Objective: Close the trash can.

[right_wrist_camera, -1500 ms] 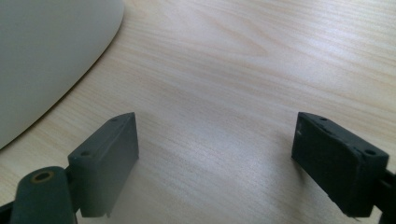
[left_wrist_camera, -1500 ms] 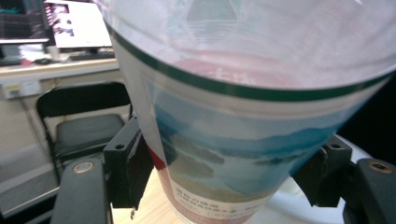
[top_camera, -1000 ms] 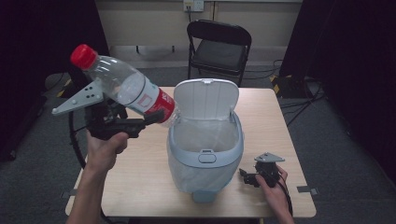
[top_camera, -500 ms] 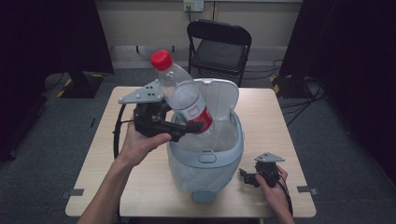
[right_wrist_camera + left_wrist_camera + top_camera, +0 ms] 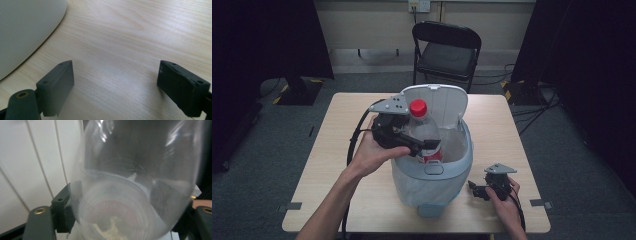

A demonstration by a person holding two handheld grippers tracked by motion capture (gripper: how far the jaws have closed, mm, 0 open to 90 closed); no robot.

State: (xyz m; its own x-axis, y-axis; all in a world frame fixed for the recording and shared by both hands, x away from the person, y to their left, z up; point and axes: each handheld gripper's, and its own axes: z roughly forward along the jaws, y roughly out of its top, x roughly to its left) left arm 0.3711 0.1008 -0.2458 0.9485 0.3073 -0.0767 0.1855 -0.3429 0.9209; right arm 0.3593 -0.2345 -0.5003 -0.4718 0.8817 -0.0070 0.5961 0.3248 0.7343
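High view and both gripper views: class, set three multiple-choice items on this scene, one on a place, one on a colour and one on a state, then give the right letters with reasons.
1. Where is the clear plastic bottle?
A. flat on the table
B. upright in the mouth of the pale blue lidded bin
C. on the chair

2. What colour is the bottle's cap?
A. red
B. green
C. white

3. How is the right claw?
A. shut on the bottle
B. shut on nothing
C. open, holding nothing

Answers:
1 B: the high view shows the bottle's lower end inside the bin's rim, held by the left claw.
2 A: the cap shows red in the high view.
3 C: the right gripper view shows its jaws apart over the bare wooden table.
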